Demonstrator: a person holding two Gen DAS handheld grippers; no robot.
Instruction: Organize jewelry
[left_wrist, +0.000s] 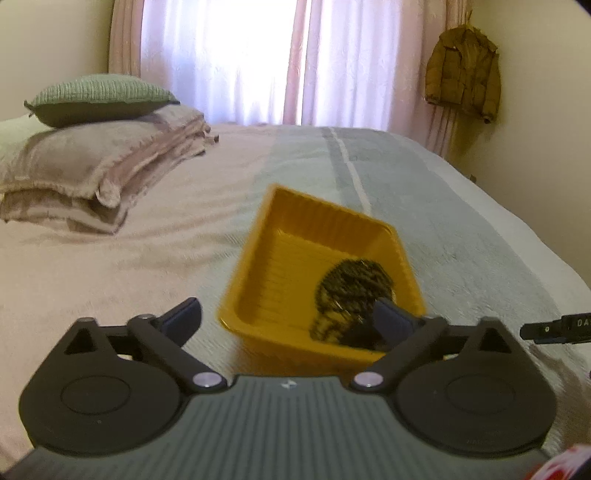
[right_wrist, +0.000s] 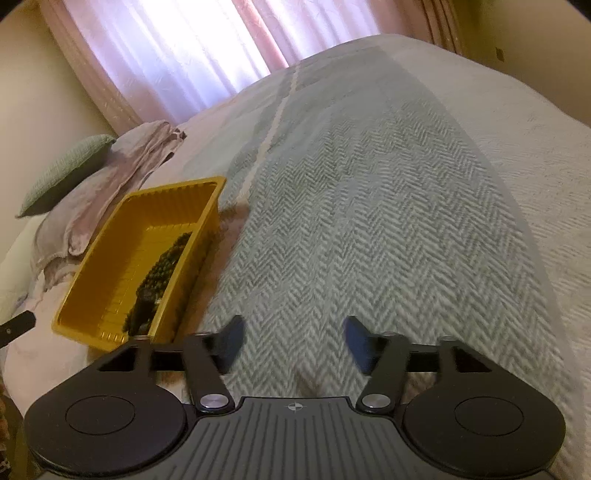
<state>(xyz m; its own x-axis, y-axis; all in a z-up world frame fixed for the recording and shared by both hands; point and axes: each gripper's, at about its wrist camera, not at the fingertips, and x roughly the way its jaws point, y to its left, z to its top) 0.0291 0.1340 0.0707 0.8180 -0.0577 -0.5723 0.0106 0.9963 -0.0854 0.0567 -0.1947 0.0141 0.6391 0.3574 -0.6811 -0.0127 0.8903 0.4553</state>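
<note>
A: Where is the jewelry?

B: In your left wrist view, the dark beaded jewelry heap (left_wrist: 351, 291) lies in the yellow ribbed plastic tray (left_wrist: 280, 258), toward its lower right corner, just below the middle of the frame. The tray rests on the bed with the pink and grey-green herringbone blanket (left_wrist: 443, 229).

A: And my left hand-held gripper (left_wrist: 291, 321)?

B: Its jaws stand wide, nothing clamped between them; the right fingertip (left_wrist: 391, 317) overlaps the heap in the picture, but I cannot tell whether it touches.

A: The right hand-held gripper (right_wrist: 293, 341)?

B: Your right wrist view shows it parted over bare blanket, holding nothing. The tray sits at the left of that frame, the jewelry against its right wall. A green cushion on folded pink bedding (left_wrist: 99, 162) is upper left.
</note>
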